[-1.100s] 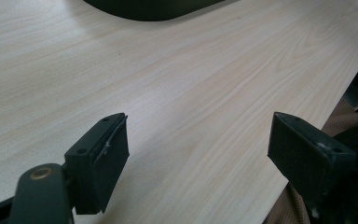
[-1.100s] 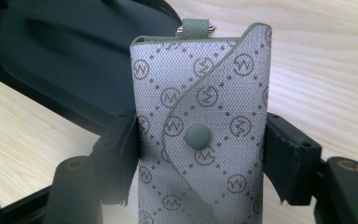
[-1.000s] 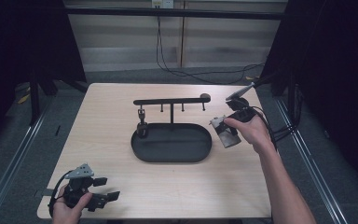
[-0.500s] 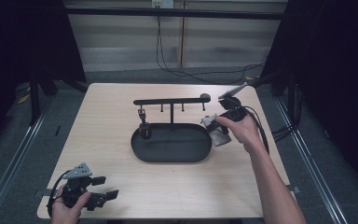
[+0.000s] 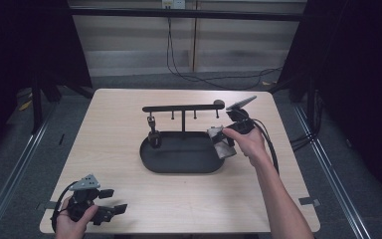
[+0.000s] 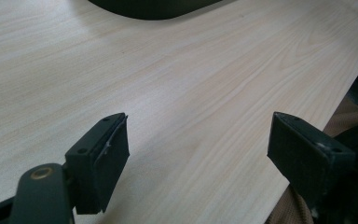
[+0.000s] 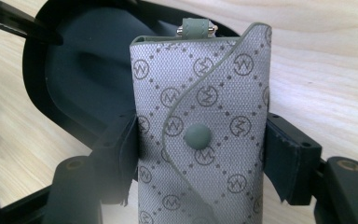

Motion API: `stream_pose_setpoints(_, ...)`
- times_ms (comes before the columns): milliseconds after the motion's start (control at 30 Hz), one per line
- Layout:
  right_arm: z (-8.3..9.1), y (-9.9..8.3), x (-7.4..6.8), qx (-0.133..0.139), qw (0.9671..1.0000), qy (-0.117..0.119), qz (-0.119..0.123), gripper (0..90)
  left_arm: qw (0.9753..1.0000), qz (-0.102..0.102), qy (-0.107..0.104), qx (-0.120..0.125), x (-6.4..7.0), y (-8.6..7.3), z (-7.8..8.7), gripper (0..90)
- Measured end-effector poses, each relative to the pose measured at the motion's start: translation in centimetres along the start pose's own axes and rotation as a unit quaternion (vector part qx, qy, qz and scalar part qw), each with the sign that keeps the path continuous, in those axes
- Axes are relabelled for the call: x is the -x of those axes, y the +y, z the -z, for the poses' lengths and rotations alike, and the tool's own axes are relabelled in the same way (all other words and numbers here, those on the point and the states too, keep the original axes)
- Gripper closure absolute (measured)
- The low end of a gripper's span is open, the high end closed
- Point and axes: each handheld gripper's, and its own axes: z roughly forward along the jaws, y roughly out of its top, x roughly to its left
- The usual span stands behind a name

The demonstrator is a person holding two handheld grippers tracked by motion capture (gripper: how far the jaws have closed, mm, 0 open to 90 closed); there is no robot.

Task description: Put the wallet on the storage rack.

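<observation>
Key pouch (image 7: 200, 135): grey, monogram-patterned, with a snap button on its flap; held at the right rim of the black tray, a small loop at its far end.
Right claw (image 7: 200, 154): clamped on the key pouch, one jaw on each long side.
Black tray (image 5: 179, 154): oval, mid-tabletop, carrying a rail of hooks (image 5: 181, 107) along its far side.
Hanging item (image 5: 153, 134): dark, dangling from the leftmost hook.
Left claw (image 6: 198, 154): jaws wide apart, nothing between them, low over the tabletop (image 6: 191, 79) near the front left corner, well apart from the tray.
</observation>
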Motion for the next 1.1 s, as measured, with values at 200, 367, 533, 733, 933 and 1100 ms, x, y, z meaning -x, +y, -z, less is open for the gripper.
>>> stream_pose_setpoints(200,-1.4,-0.2,0.1,0.002,1.0,0.007,0.002,33.5,1.0,0.0,-0.004,-0.004,0.0,0.0,-0.1,20.8)
stream_pose_setpoints(367,-2.5,-0.5,0.4,0.007,0.9998,0.013,-0.01,33.5,1.0,-0.001,-0.005,-0.005,0.0,0.0,-0.1,20.8)
stream_pose_setpoints(533,-3.2,-0.6,0.6,0.019,0.9993,0.015,-0.027,33.5,1.0,-0.001,-0.003,-0.005,0.0,0.0,-0.1,20.8)
stream_pose_setpoints(733,-3.7,-0.4,0.3,0.027,0.9989,0.017,-0.034,33.5,1.0,-0.002,-0.003,-0.009,0.0,0.0,-0.2,20.8)
stream_pose_setpoints(933,-4.4,-0.4,0.3,0.032,0.9987,0.019,-0.036,33.5,1.0,-0.002,-0.003,-0.009,0.0,0.0,-0.2,20.8)
stream_pose_setpoints(1100,-5.6,-0.4,0.2,0.021,0.9992,0.005,-0.035,33.4,0.9999,0.002,-0.004,-0.009,0.0,-0.1,-0.2,20.8)
